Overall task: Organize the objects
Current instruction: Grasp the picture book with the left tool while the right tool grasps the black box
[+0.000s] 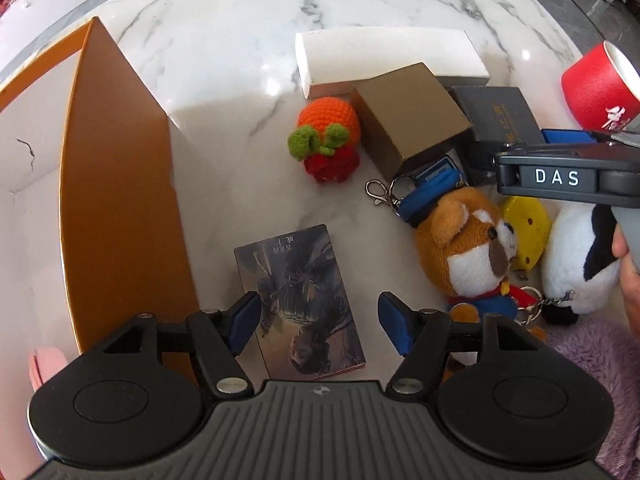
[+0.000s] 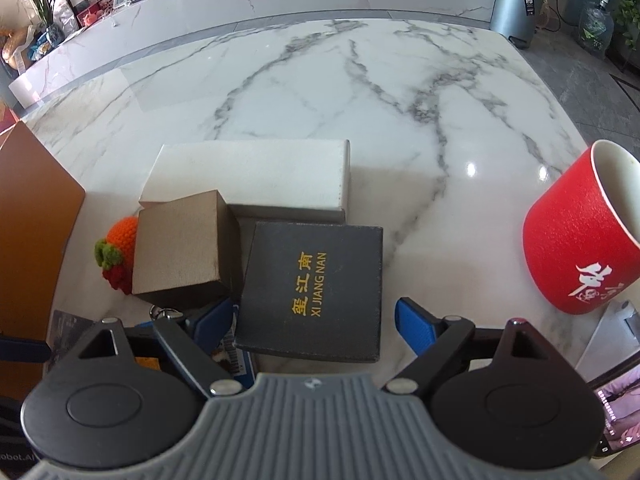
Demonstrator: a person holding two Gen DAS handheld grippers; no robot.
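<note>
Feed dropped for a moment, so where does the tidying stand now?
Done: nothing visibly; the orange box interior looks empty where seen. In hand: nothing gripped; the left gripper is open astride the illustrated card, the right gripper open around the black XI JIANG NAN box. Left: crocheted fruit, brown box, white box, plush keychains, red cup on the marble table.

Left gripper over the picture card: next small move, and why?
Probably lower and close. The left gripper is open, its blue pads either side of the picture card, which lies flat on the marble table beside the orange box.
</note>
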